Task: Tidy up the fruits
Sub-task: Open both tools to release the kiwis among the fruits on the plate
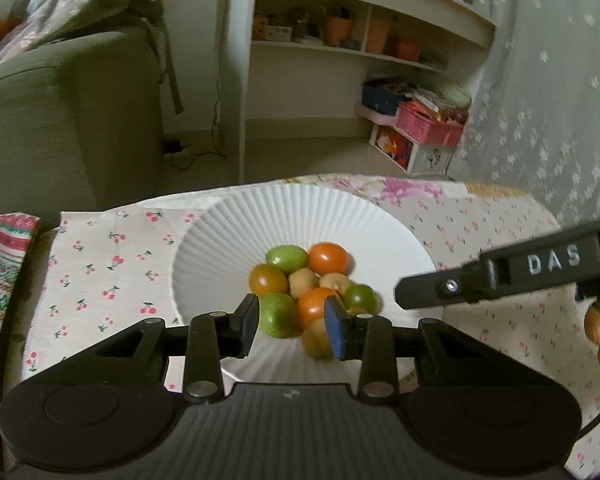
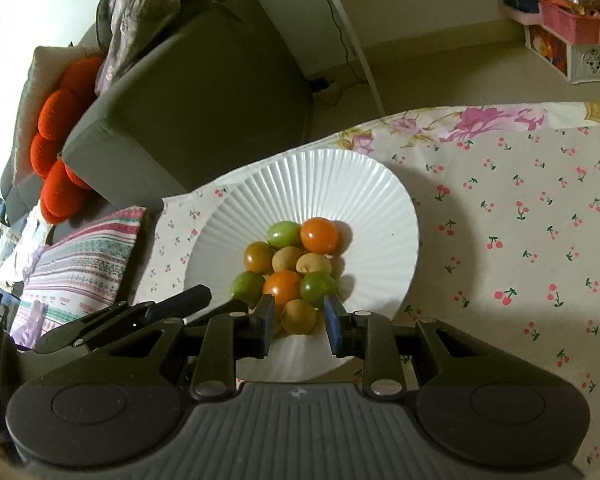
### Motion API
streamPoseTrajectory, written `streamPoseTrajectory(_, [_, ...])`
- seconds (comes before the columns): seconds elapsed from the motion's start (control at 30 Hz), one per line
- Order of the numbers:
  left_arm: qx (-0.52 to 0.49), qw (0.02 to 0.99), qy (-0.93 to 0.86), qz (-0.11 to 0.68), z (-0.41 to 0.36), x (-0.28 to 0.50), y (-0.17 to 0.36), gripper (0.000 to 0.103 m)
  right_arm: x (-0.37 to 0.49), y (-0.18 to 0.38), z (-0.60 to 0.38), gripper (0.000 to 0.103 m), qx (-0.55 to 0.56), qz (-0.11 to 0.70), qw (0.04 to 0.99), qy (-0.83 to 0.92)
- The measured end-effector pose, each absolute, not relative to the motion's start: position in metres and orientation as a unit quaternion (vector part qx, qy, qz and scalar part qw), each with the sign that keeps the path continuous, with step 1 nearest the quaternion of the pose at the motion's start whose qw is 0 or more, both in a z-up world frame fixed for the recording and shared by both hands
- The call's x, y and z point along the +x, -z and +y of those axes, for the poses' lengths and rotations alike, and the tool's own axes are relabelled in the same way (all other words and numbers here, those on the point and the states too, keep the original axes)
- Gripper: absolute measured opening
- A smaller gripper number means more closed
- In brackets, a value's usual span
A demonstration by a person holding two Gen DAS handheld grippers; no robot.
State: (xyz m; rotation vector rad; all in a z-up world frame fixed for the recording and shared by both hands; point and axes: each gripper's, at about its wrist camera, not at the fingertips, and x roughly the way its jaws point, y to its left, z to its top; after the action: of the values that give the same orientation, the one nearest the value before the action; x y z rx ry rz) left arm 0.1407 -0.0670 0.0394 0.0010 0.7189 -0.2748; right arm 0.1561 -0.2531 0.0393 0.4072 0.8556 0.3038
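Observation:
A white ribbed plate (image 1: 300, 208) (image 2: 320, 176) stands on the cherry-print cloth and holds a pile of several small fruits: orange ones (image 1: 327, 258) (image 2: 319, 235), green ones (image 1: 286, 258) (image 2: 283, 234) and brown ones (image 1: 303, 282). My left gripper (image 1: 291, 320) hovers over the plate's near side, open, with nothing pressed between its pads. My right gripper (image 2: 299, 322) is open just above the pile. A brown fruit (image 2: 299, 316) shows in the gap between its pads, lying on the heap with a slit of space on each side. One right finger (image 1: 428, 290) reaches in from the right; a left finger (image 2: 180, 300) lies beside the plate.
The cherry-print tablecloth (image 2: 520, 220) stretches to the right of the plate. A grey sofa (image 2: 188, 92) with red cushions (image 2: 60, 136) stands behind on the left, and a striped cushion (image 2: 80, 264) lies near the table edge. Shelves (image 1: 360, 40) and a pink basket (image 1: 428, 124) are further back. A hand (image 1: 598, 328) shows at the right edge.

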Motion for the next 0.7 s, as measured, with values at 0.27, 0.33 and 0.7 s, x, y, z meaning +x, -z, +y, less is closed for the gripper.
streamPoseTrajectory(0.27, [-0.019,0.929,0.111,0.353,-0.049,0.134,-0.053,0.030,0.149,-0.049,-0.255,0.027,0.185,0.393,0.890,-0.138])
streamPoseTrajectory(0.33, [-0.026,0.927,0.109,0.357,-0.045,0.131,-0.054,0.031,0.147,-0.052,-0.252,0.034,0.173,0.388,0.895,-0.133])
streamPoseTrajectory(0.7, [-0.005,0.921,0.079,0.381,-0.037,0.115,-0.060,0.049,0.131,-0.062,-0.242,0.055,0.132,0.366,0.911,-0.134])
